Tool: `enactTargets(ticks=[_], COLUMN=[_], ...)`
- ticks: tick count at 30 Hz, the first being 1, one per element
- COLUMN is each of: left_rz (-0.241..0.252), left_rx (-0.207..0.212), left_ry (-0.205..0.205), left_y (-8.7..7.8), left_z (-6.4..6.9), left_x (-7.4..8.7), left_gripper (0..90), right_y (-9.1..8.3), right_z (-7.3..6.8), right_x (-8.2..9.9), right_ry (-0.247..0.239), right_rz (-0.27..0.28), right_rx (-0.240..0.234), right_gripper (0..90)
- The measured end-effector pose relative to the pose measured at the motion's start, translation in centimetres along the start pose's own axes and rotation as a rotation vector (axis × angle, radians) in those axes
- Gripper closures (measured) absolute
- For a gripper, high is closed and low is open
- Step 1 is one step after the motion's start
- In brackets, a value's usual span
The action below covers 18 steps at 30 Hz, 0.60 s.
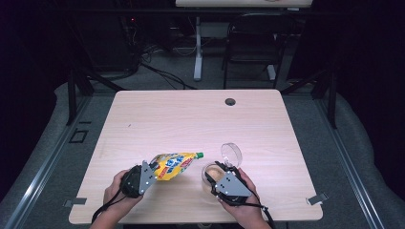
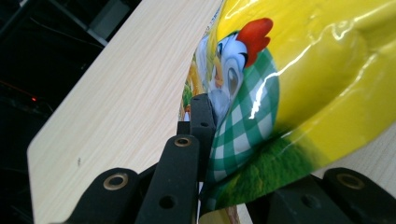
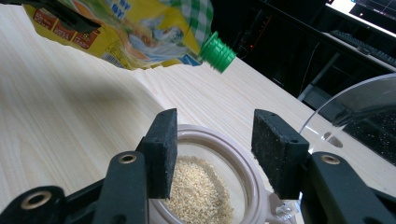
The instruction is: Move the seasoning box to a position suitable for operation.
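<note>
The left claw (image 1: 152, 172) pinches the bottom end of a glossy yellow spout pouch (image 1: 174, 164), held above the pale wood-grain table (image 1: 191, 119), its ribbed green cap (image 3: 217, 51) toward the jar. The right claw (image 3: 215, 154) stands open over the round glass jar (image 3: 205, 186) of pale grain, its clear hinged lid (image 1: 231, 153) up. The left gripper view shows a printed rooster and green check.

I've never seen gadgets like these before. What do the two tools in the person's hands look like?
Each hand carries a black tool. The left gripper and right gripper both have a grey three-cornered plate on top, dotted with small fasteners, and a black cable trailing behind. Up close, the black jaws show brass-coloured pivot rings and flat, grainy pads. No sleeves are visible.
</note>
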State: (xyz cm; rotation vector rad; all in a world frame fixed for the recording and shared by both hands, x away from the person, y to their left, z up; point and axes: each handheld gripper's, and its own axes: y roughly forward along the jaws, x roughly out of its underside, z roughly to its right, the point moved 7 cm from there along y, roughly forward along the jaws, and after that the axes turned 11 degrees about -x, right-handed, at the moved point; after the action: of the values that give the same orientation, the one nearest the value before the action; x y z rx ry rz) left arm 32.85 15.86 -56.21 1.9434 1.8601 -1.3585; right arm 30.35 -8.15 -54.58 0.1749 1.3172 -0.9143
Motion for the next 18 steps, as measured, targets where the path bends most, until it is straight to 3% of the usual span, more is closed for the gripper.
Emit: enactTargets(ticks=[18], left_rz=[-0.035], left_rx=[0.081], left_ry=[-0.133], left_y=[1.3], left_z=[-0.1], left_x=[1.2], left_gripper=[86.6], right_y=[0.0], right_z=[0.1], right_x=[0.1], right_ry=[0.003], right_rz=[-0.004], right_rx=[0.004], right_gripper=[50.7])
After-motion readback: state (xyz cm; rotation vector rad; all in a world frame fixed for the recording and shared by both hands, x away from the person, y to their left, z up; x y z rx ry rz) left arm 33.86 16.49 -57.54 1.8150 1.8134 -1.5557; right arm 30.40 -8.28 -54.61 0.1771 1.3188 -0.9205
